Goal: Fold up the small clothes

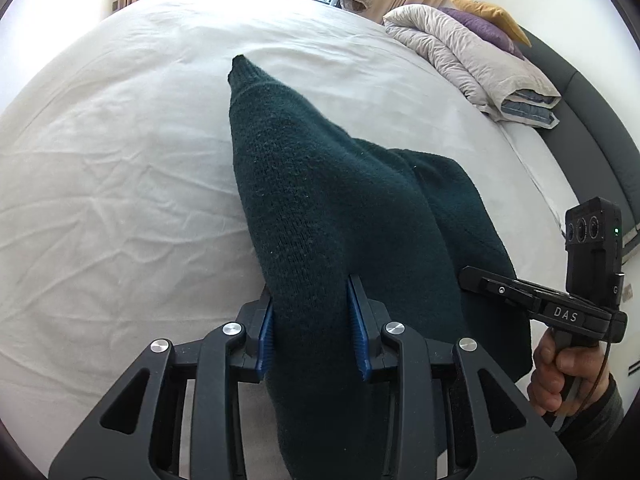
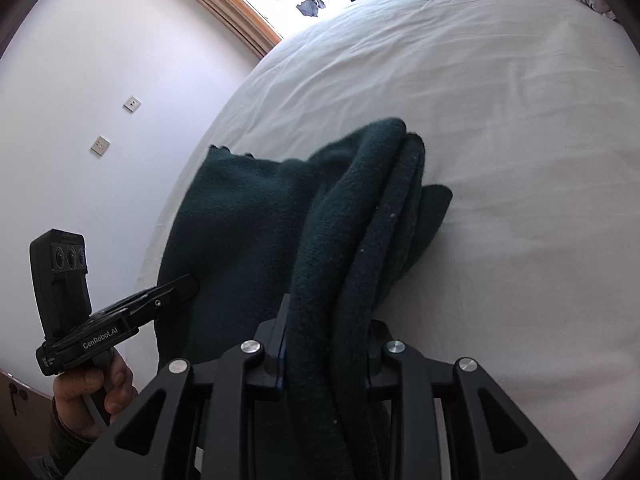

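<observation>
A dark green knitted sweater [image 1: 320,208] lies partly on the white bed sheet [image 1: 120,160] and is lifted at my end. My left gripper [image 1: 312,320] is shut on a thick fold of it, and a sleeve with a ribbed cuff [image 1: 240,70] drapes forward from the jaws. My right gripper [image 2: 326,344] is shut on a bunched edge of the same sweater [image 2: 248,216], whose folds hang over the fingers. Each gripper shows in the other view, the right one [image 1: 472,276] and the left one [image 2: 188,284] against the cloth.
A rolled beige duvet [image 1: 472,60] with purple and yellow pillows lies at the bed's far right by the grey headboard [image 1: 592,120]. A window with curtains is behind the bed. A white wall with sockets [image 2: 100,145] is on the left in the right wrist view.
</observation>
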A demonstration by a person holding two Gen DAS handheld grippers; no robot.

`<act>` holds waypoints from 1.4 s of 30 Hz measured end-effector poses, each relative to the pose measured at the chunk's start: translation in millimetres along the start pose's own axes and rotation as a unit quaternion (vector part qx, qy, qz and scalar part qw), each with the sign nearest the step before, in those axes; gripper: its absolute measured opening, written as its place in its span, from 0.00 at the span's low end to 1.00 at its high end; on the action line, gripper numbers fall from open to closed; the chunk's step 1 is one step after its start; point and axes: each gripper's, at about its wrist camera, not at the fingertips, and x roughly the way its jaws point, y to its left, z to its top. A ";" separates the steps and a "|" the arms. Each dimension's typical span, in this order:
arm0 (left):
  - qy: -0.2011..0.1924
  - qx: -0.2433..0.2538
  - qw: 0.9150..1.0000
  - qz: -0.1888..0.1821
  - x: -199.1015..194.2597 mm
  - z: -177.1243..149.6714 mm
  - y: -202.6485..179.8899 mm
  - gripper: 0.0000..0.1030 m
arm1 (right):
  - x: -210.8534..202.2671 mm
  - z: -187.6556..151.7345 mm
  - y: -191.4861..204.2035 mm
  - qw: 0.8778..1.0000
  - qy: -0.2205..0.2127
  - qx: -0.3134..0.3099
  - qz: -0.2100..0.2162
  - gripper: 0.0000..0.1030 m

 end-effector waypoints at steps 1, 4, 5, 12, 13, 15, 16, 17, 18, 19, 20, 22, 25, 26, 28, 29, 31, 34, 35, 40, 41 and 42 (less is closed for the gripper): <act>-0.007 -0.005 1.000 -0.004 1.9 -4.4 6.5 0.36 | -0.1 -2.5 -5.3 1.000 -0.006 0.009 0.007 0.31; -0.025 -0.008 1.000 -0.002 6.0 -9.7 7.6 0.52 | -0.3 -11.6 -18.6 0.999 -0.017 0.024 0.016 0.42; -0.030 -0.008 1.000 0.005 3.7 -13.7 10.8 0.61 | -2.1 -13.4 -23.6 0.999 -0.020 0.027 0.024 0.47; -0.101 -0.007 0.994 0.047 -38.3 -45.2 12.3 0.66 | -40.8 -33.2 -30.1 0.996 -0.076 0.047 0.021 0.56; -0.124 0.008 0.990 0.066 -47.5 -46.5 -2.2 0.67 | -50.0 -35.5 -27.8 0.995 -0.088 0.038 0.006 0.56; -0.173 0.043 0.978 0.105 -74.8 -58.0 -24.8 0.73 | -71.5 -44.4 -17.7 0.992 -0.117 0.012 -0.039 0.56; -0.199 0.059 0.971 0.120 -89.6 -65.0 -37.0 0.78 | -81.3 -48.3 -8.5 0.990 -0.132 -0.004 -0.058 0.56; -0.224 0.072 0.963 0.132 -105.5 -72.7 -46.8 0.84 | -92.3 -53.6 0.0 0.986 -0.149 -0.021 -0.073 0.57; -0.248 0.085 0.954 0.142 -121.5 -80.8 -57.5 0.88 | -104.3 -60.1 10.3 0.981 -0.169 -0.040 -0.088 0.59; -0.275 0.098 0.943 0.158 -138.0 -87.7 -69.7 0.99 | -115.5 -66.6 22.1 0.974 -0.191 -0.061 -0.103 0.61; -0.303 0.111 0.929 0.179 -154.3 -95.3 -82.3 1.00 | -125.9 -72.8 34.7 0.966 -0.214 -0.081 -0.120 0.68; -0.346 0.139 0.904 0.210 -182.1 -110.0 -105.7 1.00 | -146.4 -86.0 60.2 0.947 -0.264 -0.114 -0.143 0.82; -0.377 0.165 0.882 0.229 -210.6 -121.4 -138.1 1.00 | -178.3 -100.5 92.1 0.915 -0.342 -0.137 -0.167 1.00; -0.377 0.164 0.881 0.235 -217.6 -125.7 -144.8 1.00 | -188.3 -105.0 100.7 0.904 -0.365 -0.142 -0.173 1.00; -0.352 0.155 0.893 0.233 -225.9 -126.8 -156.0 1.00 | -205.9 -108.8 115.6 0.890 -0.390 -0.155 -0.176 1.00; -0.338 0.147 0.901 0.228 -229.1 -127.6 -157.7 1.00 | -212.9 -109.9 122.2 0.886 -0.397 -0.161 -0.178 1.00; -0.325 0.122 0.912 0.219 -237.2 -130.8 -158.1 1.00 | -226.2 -114.7 133.1 0.876 -0.410 -0.169 -0.188 1.00; -0.315 0.095 0.919 0.220 -250.9 -140.3 -157.3 1.00 | -238.1 -122.3 145.3 0.876 -0.407 -0.179 -0.187 1.00; -0.307 0.089 0.922 0.221 -252.6 -142.3 -155.7 1.00 | -238.9 -124.5 147.4 0.878 -0.399 -0.180 -0.194 1.00; -0.272 0.066 0.936 0.211 -245.9 -146.6 -145.6 1.00 | -224.7 -128.2 144.2 0.894 -0.349 -0.166 -0.226 1.00; -0.264 0.062 0.939 0.210 -242.3 -147.3 -143.6 1.00 | -221.4 -128.7 142.0 0.898 -0.341 -0.158 -0.228 1.00; -0.258 0.059 0.941 0.210 -238.2 -147.9 -141.8 1.00 | -218.3 -130.2 139.7 0.902 -0.334 -0.151 -0.227 1.00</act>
